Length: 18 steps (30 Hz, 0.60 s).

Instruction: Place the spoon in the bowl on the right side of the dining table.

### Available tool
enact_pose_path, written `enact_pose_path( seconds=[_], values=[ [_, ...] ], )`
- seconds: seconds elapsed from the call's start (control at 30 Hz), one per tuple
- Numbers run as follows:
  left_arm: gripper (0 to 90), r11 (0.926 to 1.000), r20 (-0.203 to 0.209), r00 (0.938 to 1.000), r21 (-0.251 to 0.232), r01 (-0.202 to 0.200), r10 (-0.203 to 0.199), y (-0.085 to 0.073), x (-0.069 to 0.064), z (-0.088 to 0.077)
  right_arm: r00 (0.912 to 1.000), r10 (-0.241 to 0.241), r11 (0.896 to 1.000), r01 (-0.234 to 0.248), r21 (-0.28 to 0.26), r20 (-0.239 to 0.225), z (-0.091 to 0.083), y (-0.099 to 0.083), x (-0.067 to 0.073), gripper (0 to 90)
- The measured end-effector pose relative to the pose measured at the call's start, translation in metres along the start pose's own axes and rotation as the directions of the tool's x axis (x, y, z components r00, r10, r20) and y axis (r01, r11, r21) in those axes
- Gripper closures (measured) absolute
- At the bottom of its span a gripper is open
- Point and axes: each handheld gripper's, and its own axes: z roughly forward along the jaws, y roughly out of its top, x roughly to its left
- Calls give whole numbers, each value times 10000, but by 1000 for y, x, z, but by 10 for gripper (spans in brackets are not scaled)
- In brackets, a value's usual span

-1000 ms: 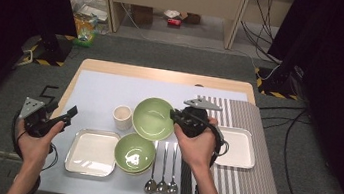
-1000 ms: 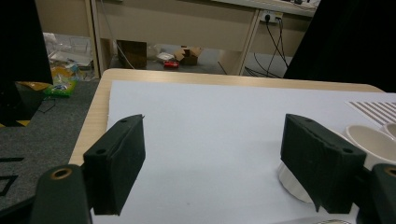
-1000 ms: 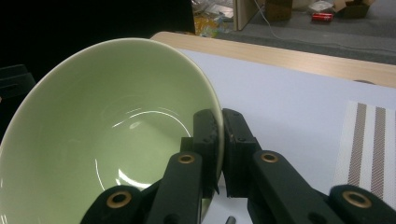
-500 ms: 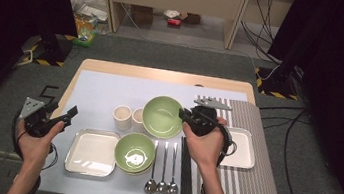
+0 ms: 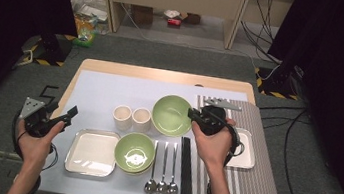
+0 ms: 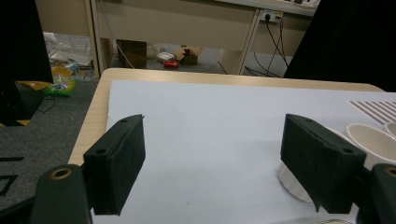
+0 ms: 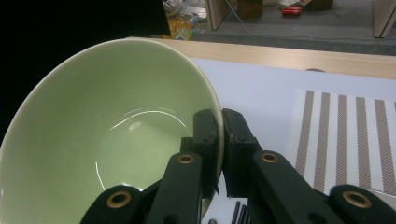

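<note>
The step in hand is judged to be the carrying of a green bowl (image 5: 172, 115) across the tabletop (image 5: 106, 86). The bowl is clamped at its right rim by the right hand-held gripper (image 5: 193, 116); in the right gripper view one jaw lies inside the wall and the other outside, pressed together on the thin rim of the bowl (image 7: 107, 135). The bowl sits at the middle of the tabletop, just right of two cream cups (image 5: 132, 118), behind a second green bowl (image 5: 135, 152) and just left of the striped mat (image 5: 260, 179). Whether it is lifted clear of the surface cannot be told.

The left hand-held gripper (image 5: 67, 115) is held at the left edge of the tabletop, its jaws wide apart and nothing between them.

The bowl is round, so no long axis is had; its mouth is turned upward and tilted slightly, the gripped side appearing higher in the right gripper view.

The next move probably calls for a level carry toward the mat, a gentle lowering, then release of the rim.
</note>
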Motion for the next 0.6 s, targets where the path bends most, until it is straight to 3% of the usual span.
enact_pose_path(
  seconds=[0.6],
  values=[
    [213,10000,47,10000,5,42,-42,0,1,1,9971,491,9988,-495,52,587,-5,-5,-28,856]
  ],
)
